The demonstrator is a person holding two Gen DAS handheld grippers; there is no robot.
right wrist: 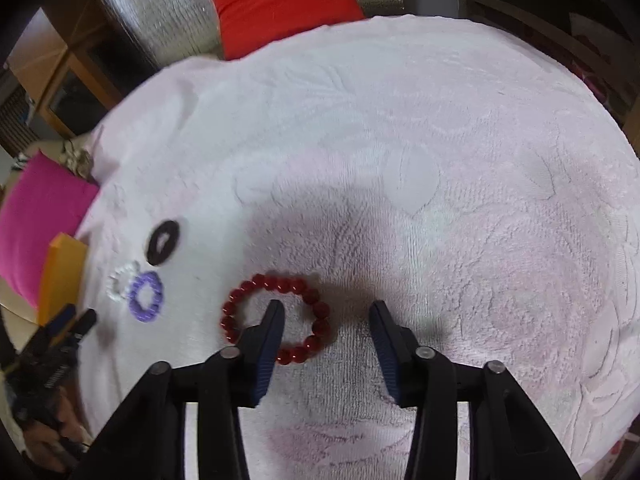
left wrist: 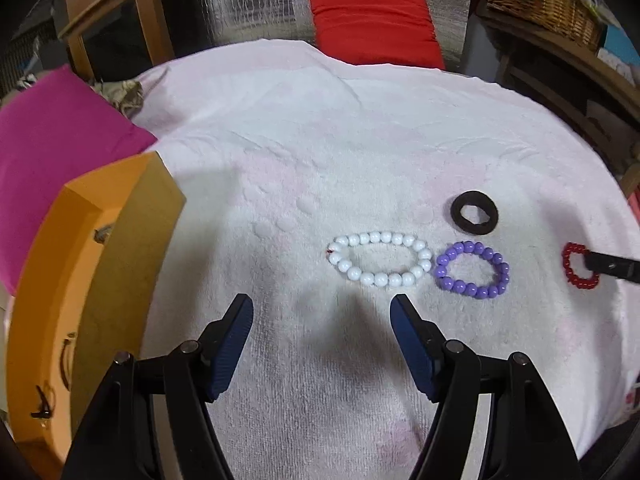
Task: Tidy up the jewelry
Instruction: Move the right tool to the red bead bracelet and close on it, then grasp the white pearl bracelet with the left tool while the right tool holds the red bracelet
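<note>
In the left wrist view the red bracelet (left wrist: pixel 580 267) is partly covered by the tip of the right gripper (right wrist: pixel 326 312). The orange box (left wrist: pixel 60 300) is cut off at the left edge, and what lies inside it is hard to make out. The right gripper points down; one finger (right wrist: pixel 272 320) stands inside the red ring and the other outside it, jaws apart, not pressing the beads. The left gripper (left wrist: pixel 322 308) hovers with jaws wide apart, nothing between them, just before the white bracelet (left wrist: pixel 380 258). Beside it lie the purple bracelet (left wrist: pixel 474 269) and a black hair tie (left wrist: pixel 474 213). All rest on a white towel (left wrist: pixel 320 160); behind it lies a red cushion (left wrist: pixel 376 24).
</note>
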